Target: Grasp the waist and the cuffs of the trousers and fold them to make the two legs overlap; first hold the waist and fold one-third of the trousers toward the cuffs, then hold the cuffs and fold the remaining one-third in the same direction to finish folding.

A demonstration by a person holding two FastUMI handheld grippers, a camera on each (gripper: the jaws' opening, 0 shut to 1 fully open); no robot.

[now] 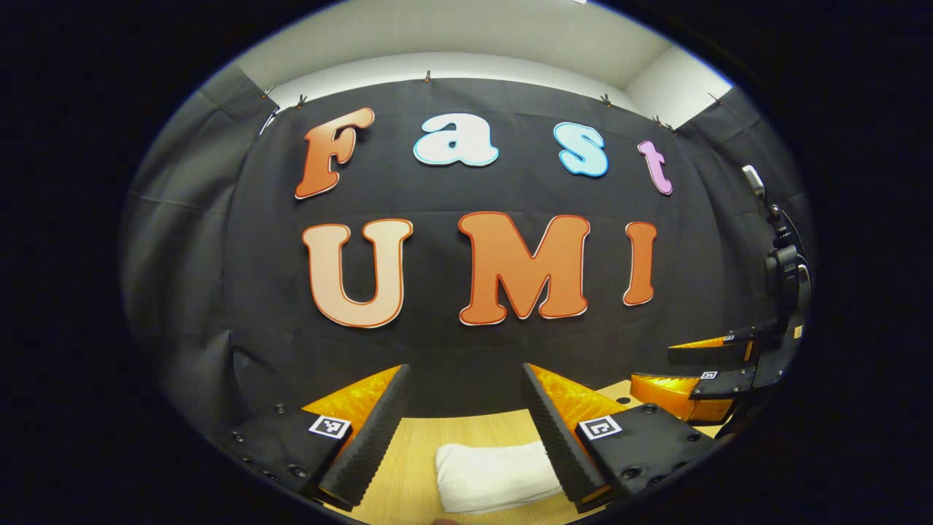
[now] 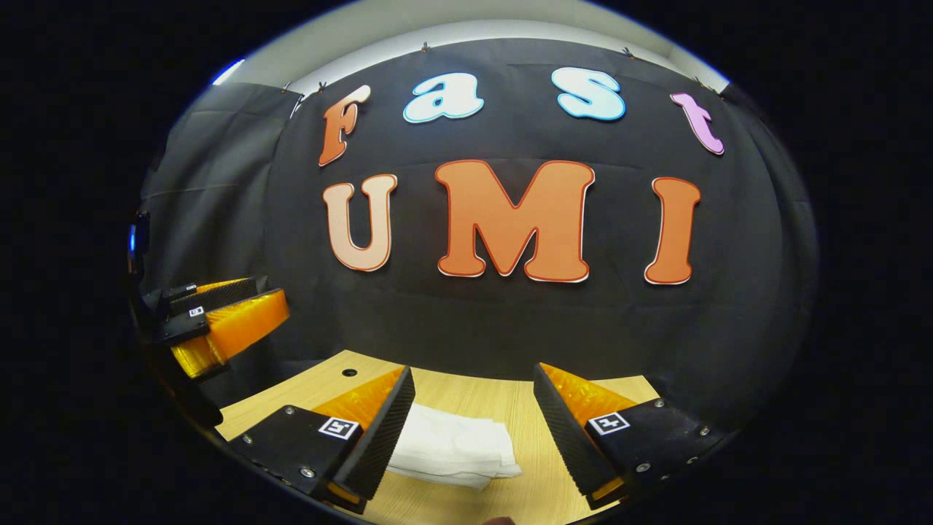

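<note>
Nearest, left gripper (image 1: 464,430) held above the wooden table (image 1: 415,452), jaws spread wide, gripping nothing. Right gripper (image 2: 474,430) likewise parted and empty. Between and beyond the fingers, white trousers (image 2: 455,448) lying folded (a compact bundle) on the table. Farther back, black cloth wall (image 2: 510,321).

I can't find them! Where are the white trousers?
The folded white cloth trousers lie on the light wooden table, low between the left gripper fingers.
</note>
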